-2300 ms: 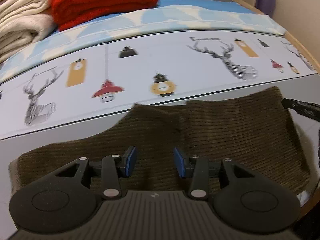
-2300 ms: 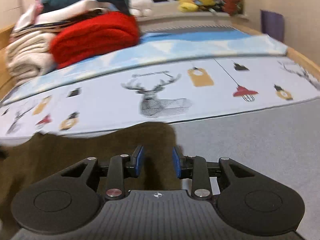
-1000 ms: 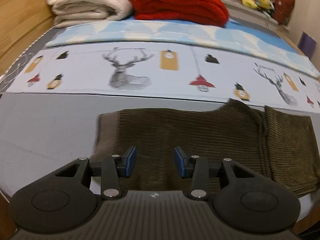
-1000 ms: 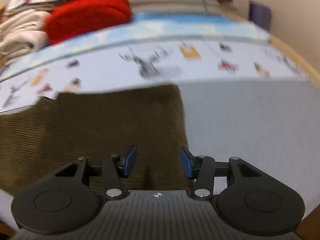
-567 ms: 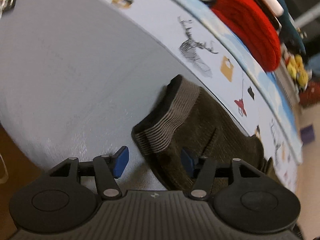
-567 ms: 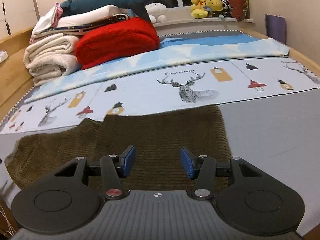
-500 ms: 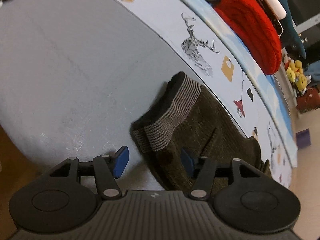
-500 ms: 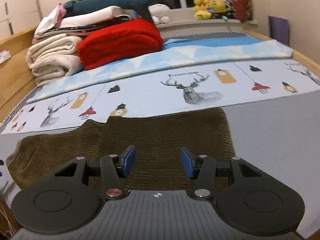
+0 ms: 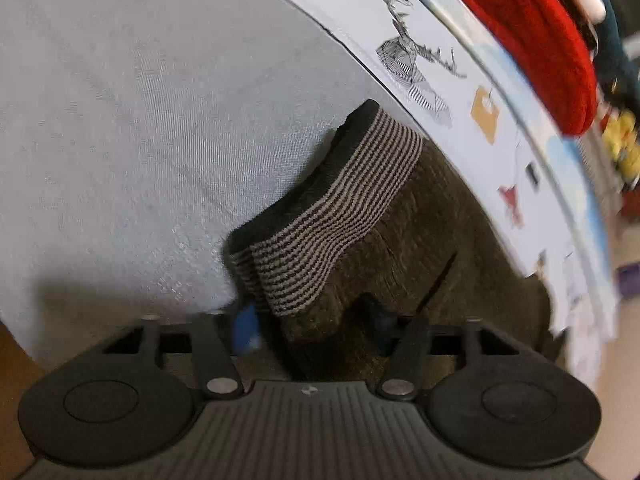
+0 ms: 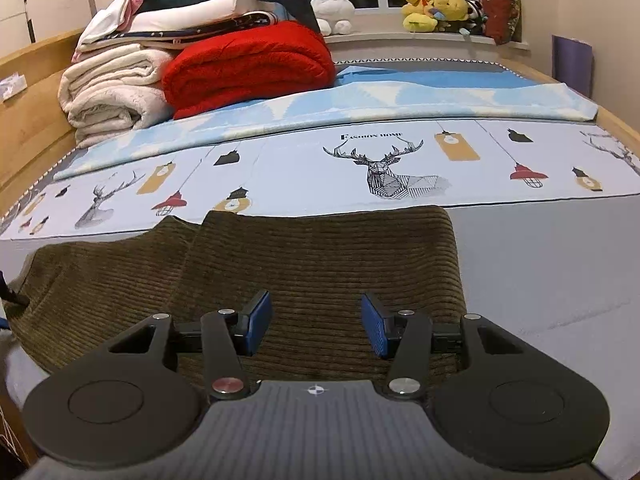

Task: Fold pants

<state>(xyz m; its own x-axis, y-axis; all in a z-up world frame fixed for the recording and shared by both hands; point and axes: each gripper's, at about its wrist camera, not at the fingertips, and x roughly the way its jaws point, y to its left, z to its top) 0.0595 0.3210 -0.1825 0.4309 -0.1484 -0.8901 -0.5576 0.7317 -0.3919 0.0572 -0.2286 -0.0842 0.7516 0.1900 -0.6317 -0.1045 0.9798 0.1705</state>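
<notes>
Olive-brown corduroy pants (image 10: 320,264) lie flat on the grey bed sheet (image 10: 552,264), folded over on their right part. In the left wrist view the striped waistband (image 9: 340,208) is at the pants' left end, with its near corner between the jaws. My left gripper (image 9: 312,320) is open around that corner; its blue pads straddle the cloth. My right gripper (image 10: 316,326) is open and empty, low over the folded right part of the pants.
A deer-print sheet (image 10: 380,164) lies behind the pants. A red blanket (image 10: 248,68), cream blankets (image 10: 112,84) and folded bedding are stacked at the back left. Plush toys (image 10: 436,10) sit on the window sill. Wooden bed frame (image 10: 28,112) at left.
My left gripper swung to the pants' left end, turned on its side, and moved in until the waistband corner sits between its open jaws. My right gripper stayed nearly still.
</notes>
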